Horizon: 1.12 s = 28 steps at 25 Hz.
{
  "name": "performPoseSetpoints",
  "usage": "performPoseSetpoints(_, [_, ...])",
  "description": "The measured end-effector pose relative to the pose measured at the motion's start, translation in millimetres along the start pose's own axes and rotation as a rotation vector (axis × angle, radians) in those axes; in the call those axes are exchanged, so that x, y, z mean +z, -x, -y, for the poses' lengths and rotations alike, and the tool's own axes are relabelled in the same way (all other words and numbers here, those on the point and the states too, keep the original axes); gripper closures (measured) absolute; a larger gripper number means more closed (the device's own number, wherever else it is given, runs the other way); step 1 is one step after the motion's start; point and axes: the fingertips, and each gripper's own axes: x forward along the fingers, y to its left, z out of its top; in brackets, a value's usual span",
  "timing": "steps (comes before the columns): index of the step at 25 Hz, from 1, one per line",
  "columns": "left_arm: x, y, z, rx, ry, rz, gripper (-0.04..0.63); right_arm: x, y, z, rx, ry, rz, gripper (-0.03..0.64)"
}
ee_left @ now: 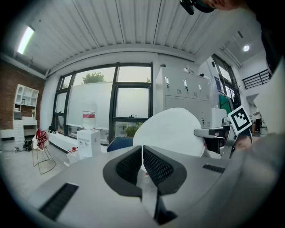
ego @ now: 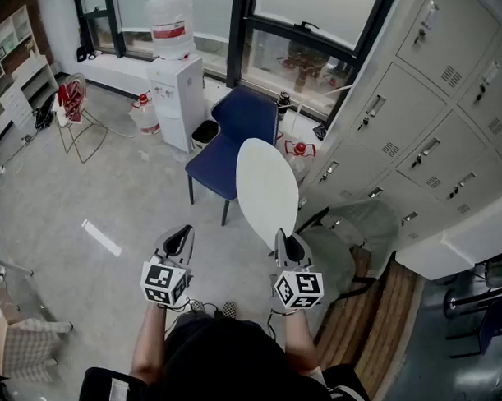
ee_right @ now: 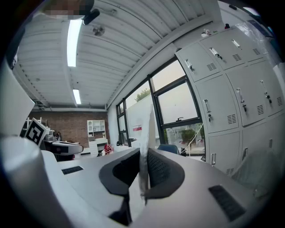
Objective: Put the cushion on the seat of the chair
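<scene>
A round white cushion (ego: 267,191) stands on edge in the air, with my right gripper (ego: 280,236) shut on its lower rim. In the right gripper view the cushion's thin edge (ee_right: 144,147) runs up between the pads of that gripper (ee_right: 143,171). The blue chair (ego: 233,147) stands beyond the cushion, its seat bare and facing me. My left gripper (ego: 180,232) is held to the left of the cushion, jaws shut on nothing. The left gripper view shows the cushion's flat face (ee_left: 171,131), the right gripper (ee_left: 213,132) and a bit of the chair (ee_left: 118,143) past my shut left gripper (ee_left: 142,151).
A water dispenser (ego: 178,99) stands left of the chair under the window. Grey lockers (ego: 429,123) line the right wall. A grey covered bundle (ego: 351,233) and a wooden bench (ego: 378,314) lie at the right. A wire chair (ego: 75,111) is at the far left.
</scene>
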Motion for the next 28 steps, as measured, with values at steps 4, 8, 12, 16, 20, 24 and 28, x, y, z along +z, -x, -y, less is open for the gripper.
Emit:
performPoseSetpoints(4, [1.3,-4.4,1.6,0.002,0.000,-0.001,0.569,3.5,-2.5,4.3,0.006,-0.012,0.010,0.565])
performPoseSetpoints(8, [0.4,-6.0,4.2,0.004,0.005,0.000,0.569,3.2,-3.3,6.5,0.012,-0.013,0.009,0.565])
performPoseSetpoints(12, [1.5,-8.4,6.3,0.012,0.007,0.001,0.569,2.6,-4.9,10.3,0.018,-0.010,0.003,0.565])
performPoseSetpoints(16, [1.1,-11.8,6.5,0.023,0.007,-0.006,0.569,0.2,-9.8,15.5,0.020,-0.015,-0.005,0.565])
performPoseSetpoints(20, [-0.4,-17.2,4.5,0.029,0.018,-0.015,0.569,-1.7,-16.9,20.9,0.023,-0.029,-0.010,0.565])
performPoseSetpoints(24, [-1.4,-27.5,-2.8,0.038,0.029,-0.021,0.569,-1.8,-28.3,24.9,0.030,-0.027,-0.013,0.565])
performPoseSetpoints(28, [-1.4,-43.8,-12.4,0.030,0.028,-0.024,0.569,-1.6,-45.4,30.2,0.028,-0.029,-0.015,0.566])
